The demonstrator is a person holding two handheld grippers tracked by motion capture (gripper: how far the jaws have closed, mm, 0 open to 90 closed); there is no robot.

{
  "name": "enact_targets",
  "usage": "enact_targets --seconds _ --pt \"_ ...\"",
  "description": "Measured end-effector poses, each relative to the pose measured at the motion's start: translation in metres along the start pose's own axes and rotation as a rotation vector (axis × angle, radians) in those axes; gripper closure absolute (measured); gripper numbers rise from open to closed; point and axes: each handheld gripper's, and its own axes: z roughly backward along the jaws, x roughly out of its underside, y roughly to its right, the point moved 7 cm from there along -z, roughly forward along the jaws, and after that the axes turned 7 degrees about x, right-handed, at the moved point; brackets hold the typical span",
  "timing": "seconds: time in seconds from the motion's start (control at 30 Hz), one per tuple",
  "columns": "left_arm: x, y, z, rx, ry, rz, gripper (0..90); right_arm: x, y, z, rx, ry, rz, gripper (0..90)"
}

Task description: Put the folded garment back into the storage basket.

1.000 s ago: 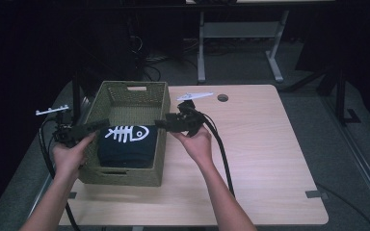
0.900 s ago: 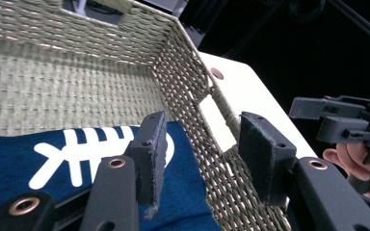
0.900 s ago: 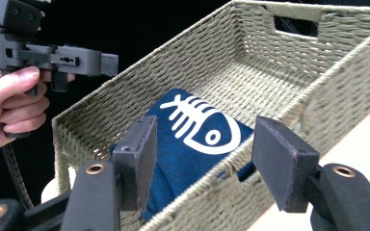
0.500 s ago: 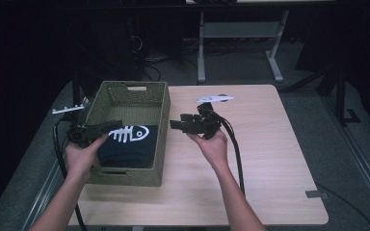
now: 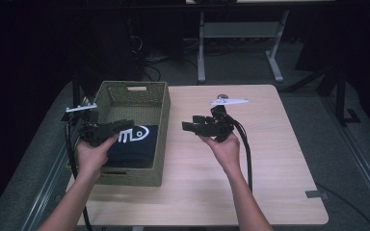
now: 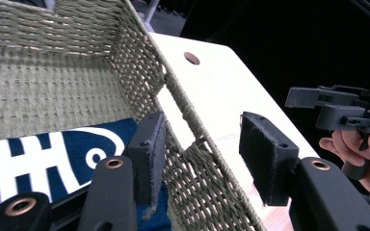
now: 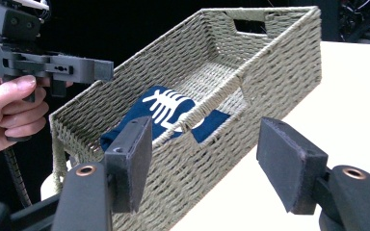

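A pale wooden table [image 5: 270, 159] stands in a dark room, the woven basket [image 5: 161, 120] running twelve to six at its nine o'clock side. Inside, my folded navy cloth [image 5: 135, 147] lies toward six, its fish skeleton stretched crosswise. My left gripper [image 5: 113, 129] is spread over the basket's wall and my right gripper [image 5: 190, 126] has just been opening, both empty.

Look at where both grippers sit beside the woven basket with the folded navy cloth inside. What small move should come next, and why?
Probably draw both hands a little further apart. The folded navy cloth already lies flat in the woven basket. The left gripper and the right gripper both stand open with nothing between the jaws, the right one's having just been opening, so nothing seems left to release.
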Motion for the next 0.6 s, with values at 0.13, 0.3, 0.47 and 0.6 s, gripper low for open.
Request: enact_targets --seconds 0.13,0.3,0.47,0.6 --pt "0.001 0.004 -0.005 0.010 -0.004 -0.005 51.1 0.002 0.005 0.008 0.011 0.007 -0.005 37.1" --pt "0.003 0.012 -0.011 0.022 -0.012 -0.012 50.4 0.005 0.009 0.013 0.022 0.002 -0.011 36.9" --pt "0.006 0.019 -0.018 0.036 -0.024 -0.025 49.4 0.007 0.014 0.020 0.035 0.004 -0.007 36.6" --pt "0.008 0.024 -0.024 0.043 -0.032 -0.028 48.6 0.012 0.020 0.027 0.044 0.004 -0.017 36.6"
